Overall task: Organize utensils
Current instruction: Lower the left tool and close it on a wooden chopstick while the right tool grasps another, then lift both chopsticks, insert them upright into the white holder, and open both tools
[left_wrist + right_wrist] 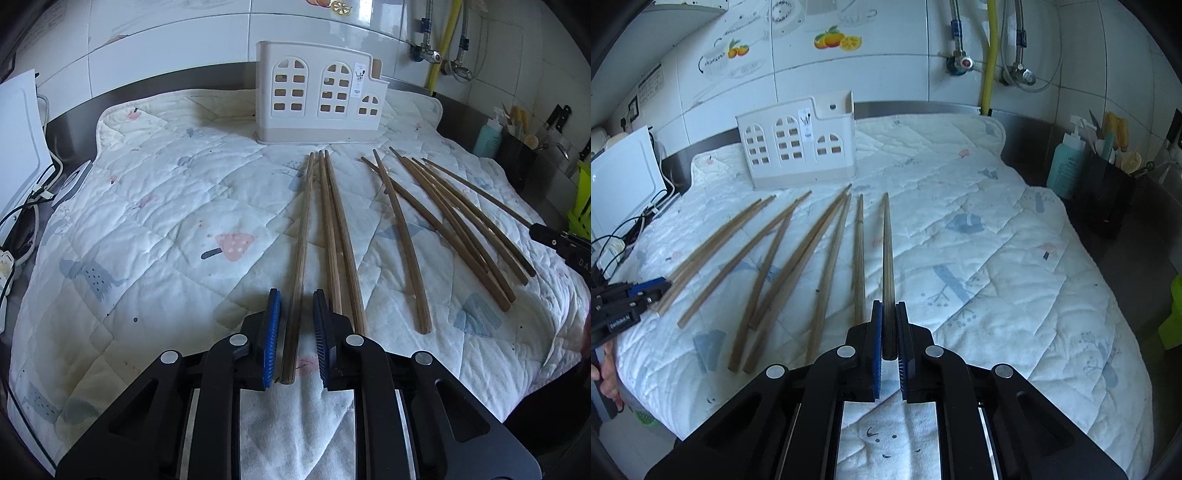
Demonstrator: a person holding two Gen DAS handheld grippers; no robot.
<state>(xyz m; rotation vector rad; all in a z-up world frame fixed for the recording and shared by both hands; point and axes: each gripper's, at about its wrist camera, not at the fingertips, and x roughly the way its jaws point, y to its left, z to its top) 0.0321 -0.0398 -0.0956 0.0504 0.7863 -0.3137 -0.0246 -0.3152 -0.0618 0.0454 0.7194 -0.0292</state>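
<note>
Down in the left wrist view, the left gripper sits at the bottom centre of the frame with its blue-padded jaws set wide apart. One chopstick runs between them, its near end lying close to the left pad, and neither pad presses on it. Just to the right of it, two more chopsticks lie side by side on the quilted cloth that covers the surface. Farther right, a loose spread of chopsticks fans toward the right edge, some crossing each other. A white holder with window-shaped cutouts stands upright at the top centre, beyond the chopstick tips. The tip of the right gripper shows at the right edge.

In the right wrist view, the right gripper fills the bottom centre, its jaws drawn narrow and clamped on a single chopstick that points straight up the frame. Just left of it another chopstick lies on the cloth. The other chopsticks fan out toward the lower left. The holder stands at the upper left, near the tiled wall. The left gripper shows at the left edge, beside the outermost chopsticks. A teal bottle and a dark bin stand at the right.
</note>
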